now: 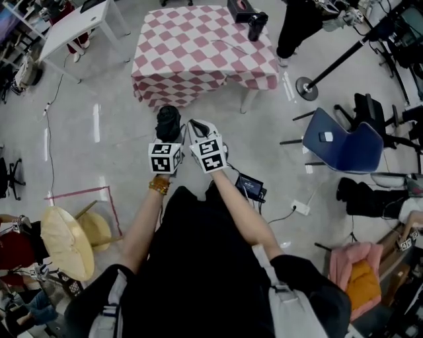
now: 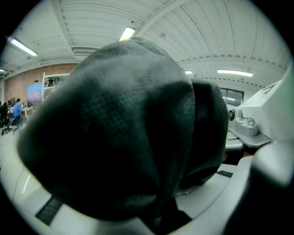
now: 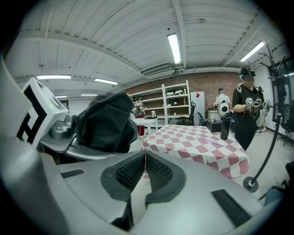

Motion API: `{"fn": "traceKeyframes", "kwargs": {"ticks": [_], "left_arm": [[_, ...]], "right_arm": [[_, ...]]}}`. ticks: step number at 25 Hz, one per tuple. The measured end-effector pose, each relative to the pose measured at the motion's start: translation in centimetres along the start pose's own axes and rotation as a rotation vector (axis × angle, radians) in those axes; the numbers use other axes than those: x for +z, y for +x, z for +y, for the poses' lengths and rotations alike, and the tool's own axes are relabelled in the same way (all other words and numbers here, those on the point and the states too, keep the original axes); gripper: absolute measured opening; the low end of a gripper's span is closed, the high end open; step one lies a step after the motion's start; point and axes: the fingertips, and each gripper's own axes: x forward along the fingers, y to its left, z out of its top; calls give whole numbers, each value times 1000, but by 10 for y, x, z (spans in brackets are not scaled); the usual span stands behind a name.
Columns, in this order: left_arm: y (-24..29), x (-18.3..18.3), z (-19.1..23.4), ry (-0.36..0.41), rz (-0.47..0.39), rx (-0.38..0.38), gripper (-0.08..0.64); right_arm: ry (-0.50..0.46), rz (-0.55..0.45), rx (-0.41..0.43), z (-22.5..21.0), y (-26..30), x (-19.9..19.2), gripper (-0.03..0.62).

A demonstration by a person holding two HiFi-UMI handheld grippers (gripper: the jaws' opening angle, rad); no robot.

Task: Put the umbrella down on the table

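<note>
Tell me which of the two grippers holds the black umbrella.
The left gripper: the black umbrella is clamped between its jaws. The right gripper is shut on nothing.

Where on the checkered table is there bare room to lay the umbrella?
Most of the checkered table is bare for the umbrella: the near edge, the centre and the left side. Only the far right corner is crowded, by a black bottle and a black box.
</note>
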Motion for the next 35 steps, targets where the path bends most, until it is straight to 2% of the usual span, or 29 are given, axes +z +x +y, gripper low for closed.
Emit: {"fn": "traceKeyframes", "kwargs": {"ticks": [6, 16, 23, 27, 31, 35], "left_arm": [[21, 14, 21, 20, -3, -20, 166], [50, 49, 104, 15, -15, -82, 166], [75, 57, 143, 2, -6, -84, 166], [100, 67, 152, 5, 13, -80, 166], [132, 82, 156, 14, 35, -63, 164], [169, 106, 159, 11, 51, -38, 164]], "right_arm": [[13, 12, -19, -16, 33, 9, 17], [24, 36, -94, -17, 113, 42, 17], [26, 45, -108, -23, 148, 49, 17], [24, 50, -97, -45, 168, 55, 17], [53, 54, -98, -90, 188, 61, 17], [44, 49, -63, -126, 212, 79, 17]]}}
